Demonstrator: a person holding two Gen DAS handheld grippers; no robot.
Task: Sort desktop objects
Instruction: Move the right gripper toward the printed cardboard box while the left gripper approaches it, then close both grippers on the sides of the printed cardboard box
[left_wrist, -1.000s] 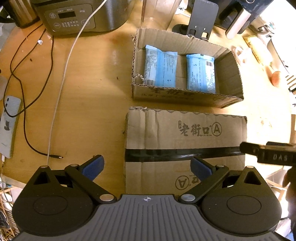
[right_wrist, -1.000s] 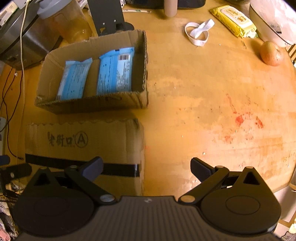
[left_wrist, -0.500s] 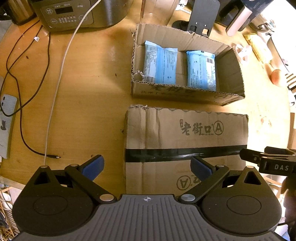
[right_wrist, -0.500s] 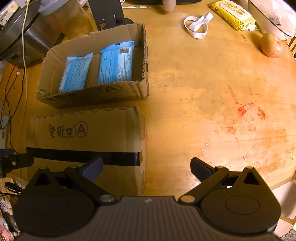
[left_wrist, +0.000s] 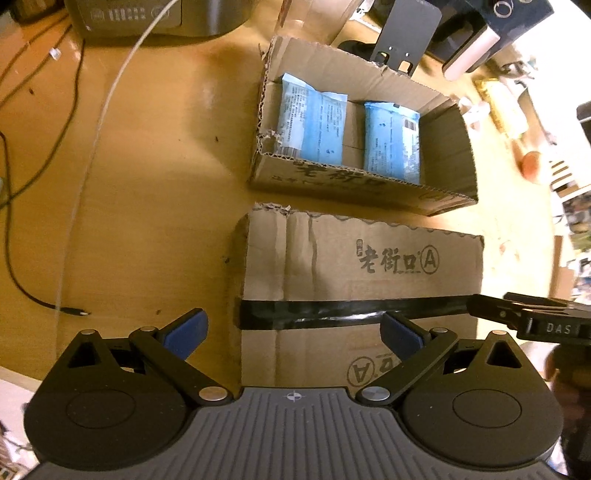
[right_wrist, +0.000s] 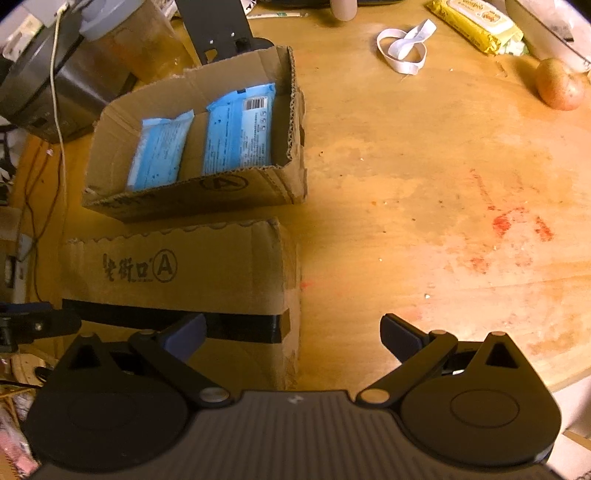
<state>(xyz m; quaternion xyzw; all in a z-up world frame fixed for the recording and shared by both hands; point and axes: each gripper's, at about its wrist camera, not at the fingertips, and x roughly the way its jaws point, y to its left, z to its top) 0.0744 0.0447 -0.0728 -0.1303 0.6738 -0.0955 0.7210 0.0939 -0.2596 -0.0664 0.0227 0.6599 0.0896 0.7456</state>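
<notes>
Over the last second both cameras have drawn back and a little upward from the table: the open-topped brown cardboard tray (left_wrist: 436, 110) and the closed brown cardboard box with a black tape band (left_wrist: 362, 280) now sit slightly lower and nearer the frame centre, while neither has shifted on the wooden tabletop (left_wrist: 159, 192). The two pale blue sealed packets (left_wrist: 314, 122) lie side by side inside the tray, just as before, so that part of the sorting looks done and the withdrawal reads as a pause between items. The left gripper (left_wrist: 291, 328) hangs over the near end of the closed box with its blue-padded fingers spread wide and nothing between them; the right gripper (right_wrist: 291, 330) is likewise spread and empty, straddling the box's right edge. The right view alone shows what may remain to sort: a white looped band (right_wrist: 402, 46), a yellow wipes packet (right_wrist: 476, 24) and a round brownish fruit (right_wrist: 559, 86), all well apart from the tray. The left view alone shows the grey appliance (left_wrist: 155, 16), a white cable (left_wrist: 99, 122) and a black cable (left_wrist: 22, 280) trailing across the table.
</notes>
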